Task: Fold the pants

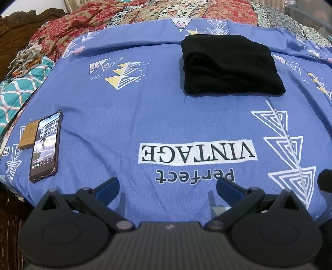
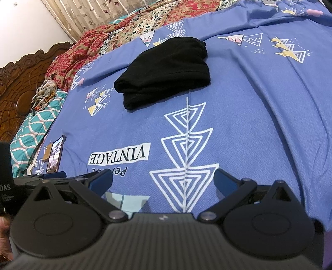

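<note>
Home bedroom: carved wooden headboard [image 2: 18, 87], printed bedsheet [image 1: 145, 108], curtain [image 2: 87, 14]

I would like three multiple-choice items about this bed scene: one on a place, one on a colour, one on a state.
1. Where does the phone lie?
A. on the black pants
B. near the bedsheet's left edge, partly on a small brown card
C. on the headboard

2. What colour is the bedsheet?
A. blue
B. green
C. white

3. What state are the black pants in?
A. spread flat
B. hanging from a tool
C. folded into a compact stack

Key: 1 B, the phone overlaps the small brown card, far from the pants. 2 A, blue with white triangles. 3 C, layered folds show; the left tool and the right tool are open and empty.
</note>
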`<action>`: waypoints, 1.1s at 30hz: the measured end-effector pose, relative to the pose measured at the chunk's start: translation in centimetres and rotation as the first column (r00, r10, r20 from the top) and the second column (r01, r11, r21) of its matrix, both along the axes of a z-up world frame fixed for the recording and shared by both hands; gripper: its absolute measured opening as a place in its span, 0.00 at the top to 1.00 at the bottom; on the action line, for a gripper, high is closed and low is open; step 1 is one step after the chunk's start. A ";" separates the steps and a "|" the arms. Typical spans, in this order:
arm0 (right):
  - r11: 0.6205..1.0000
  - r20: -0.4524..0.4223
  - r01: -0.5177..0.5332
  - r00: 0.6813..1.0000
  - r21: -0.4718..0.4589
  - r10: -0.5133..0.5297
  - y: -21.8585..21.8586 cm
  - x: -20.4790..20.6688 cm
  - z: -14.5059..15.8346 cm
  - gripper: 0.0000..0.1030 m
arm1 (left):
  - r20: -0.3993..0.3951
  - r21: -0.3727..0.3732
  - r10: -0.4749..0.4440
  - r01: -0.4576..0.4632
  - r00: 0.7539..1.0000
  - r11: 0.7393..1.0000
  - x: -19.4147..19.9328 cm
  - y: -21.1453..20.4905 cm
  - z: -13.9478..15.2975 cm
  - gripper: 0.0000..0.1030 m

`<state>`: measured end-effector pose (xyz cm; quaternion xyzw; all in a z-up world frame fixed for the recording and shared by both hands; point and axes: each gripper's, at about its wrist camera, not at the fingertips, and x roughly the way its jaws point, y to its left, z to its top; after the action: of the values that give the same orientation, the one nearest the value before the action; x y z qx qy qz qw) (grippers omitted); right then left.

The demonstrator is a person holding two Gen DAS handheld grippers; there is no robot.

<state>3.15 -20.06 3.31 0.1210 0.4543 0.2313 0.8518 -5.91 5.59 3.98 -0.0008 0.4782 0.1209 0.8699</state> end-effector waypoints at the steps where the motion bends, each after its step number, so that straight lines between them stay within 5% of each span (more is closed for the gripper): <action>1: 1.000 0.000 0.000 1.000 0.000 0.000 0.0 0.0 0.0 0.00 | 0.000 0.000 0.000 0.000 1.000 1.000 0.0 0.0 0.0 0.00; 33: 1.000 -0.003 0.000 1.000 0.003 0.000 -0.1 0.0 0.0 0.00 | -0.008 0.005 -0.002 0.002 1.000 1.000 -0.1 0.0 -0.2 0.00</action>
<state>3.20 -20.18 3.29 0.1226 0.4551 0.2320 0.8509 -6.02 5.60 3.74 0.0021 0.4816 0.1212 0.8680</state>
